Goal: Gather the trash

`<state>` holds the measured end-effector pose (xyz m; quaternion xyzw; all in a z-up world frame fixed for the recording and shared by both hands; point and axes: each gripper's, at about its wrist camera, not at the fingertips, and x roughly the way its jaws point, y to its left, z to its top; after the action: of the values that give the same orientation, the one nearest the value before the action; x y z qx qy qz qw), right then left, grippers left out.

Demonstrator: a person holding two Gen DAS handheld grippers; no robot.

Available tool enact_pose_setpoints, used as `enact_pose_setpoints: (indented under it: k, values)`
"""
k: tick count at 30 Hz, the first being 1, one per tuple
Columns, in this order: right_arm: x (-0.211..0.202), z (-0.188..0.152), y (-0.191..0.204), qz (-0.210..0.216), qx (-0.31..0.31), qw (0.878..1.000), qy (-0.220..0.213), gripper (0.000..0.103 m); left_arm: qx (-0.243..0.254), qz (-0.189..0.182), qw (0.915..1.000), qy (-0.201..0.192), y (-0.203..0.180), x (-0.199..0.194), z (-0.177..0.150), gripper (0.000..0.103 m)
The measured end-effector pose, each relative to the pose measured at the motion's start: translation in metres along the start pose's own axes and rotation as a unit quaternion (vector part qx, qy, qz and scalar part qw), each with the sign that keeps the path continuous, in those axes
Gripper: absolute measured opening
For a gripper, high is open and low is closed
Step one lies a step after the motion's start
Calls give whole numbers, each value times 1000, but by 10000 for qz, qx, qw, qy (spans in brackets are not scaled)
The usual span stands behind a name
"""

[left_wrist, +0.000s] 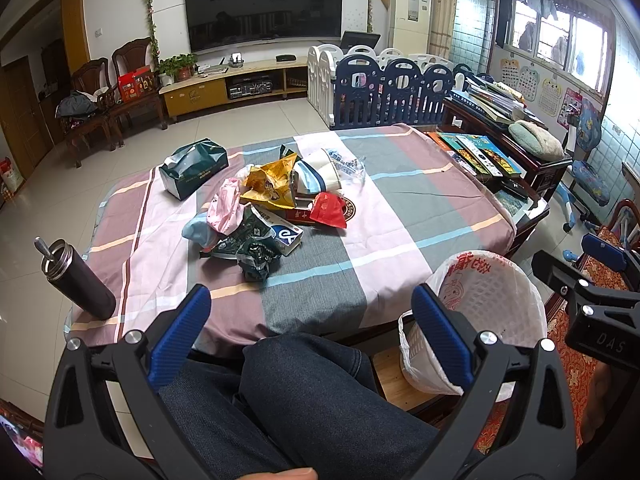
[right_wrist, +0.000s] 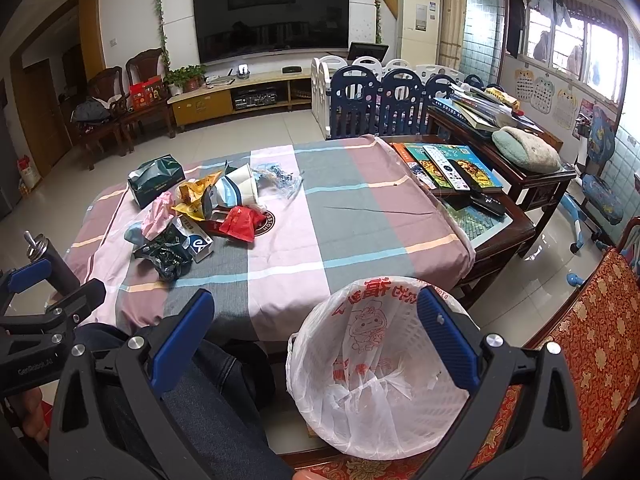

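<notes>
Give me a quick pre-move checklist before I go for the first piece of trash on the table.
1. Left gripper jaws open and holding nothing: ok.
2. Right gripper jaws open and holding nothing: ok.
3. Trash pile on the tablecloth, in clear view ahead with nothing in between: ok.
4. Lined waste basket mouth open and looks empty, beside the table at the right: ok.
5. Dark bottle stands near the left table edge, apart from the pile; left arm's path may pass close: cannot tell.
6. Green tissue box sits beside the pile; whether it counts as trash: cannot tell.
</notes>
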<state>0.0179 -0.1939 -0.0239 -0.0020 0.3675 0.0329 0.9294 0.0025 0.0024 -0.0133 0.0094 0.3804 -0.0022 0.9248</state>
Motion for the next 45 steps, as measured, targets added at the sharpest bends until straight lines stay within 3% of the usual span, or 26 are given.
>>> enact_pose_setpoints:
  k: [27, 34, 40, 45]
  values:
    - [0, 1, -1, 8, 3, 10000, 3, 100, 3, -1, 10000, 27, -1, 4, -2, 100]
    - [1, 8, -7, -51, 37, 10000, -25, 100, -52, -11, 9999, 125, 3, 15, -15, 100]
    - [18, 20, -10, -156, -7, 9999, 30, 100, -370, 85, 9991, 167, 21, 28, -14, 100]
    - [47, 18, 5, -105, -229, 9992, 304, 100, -762, 540, 9956, 60, 49, 45, -17, 99]
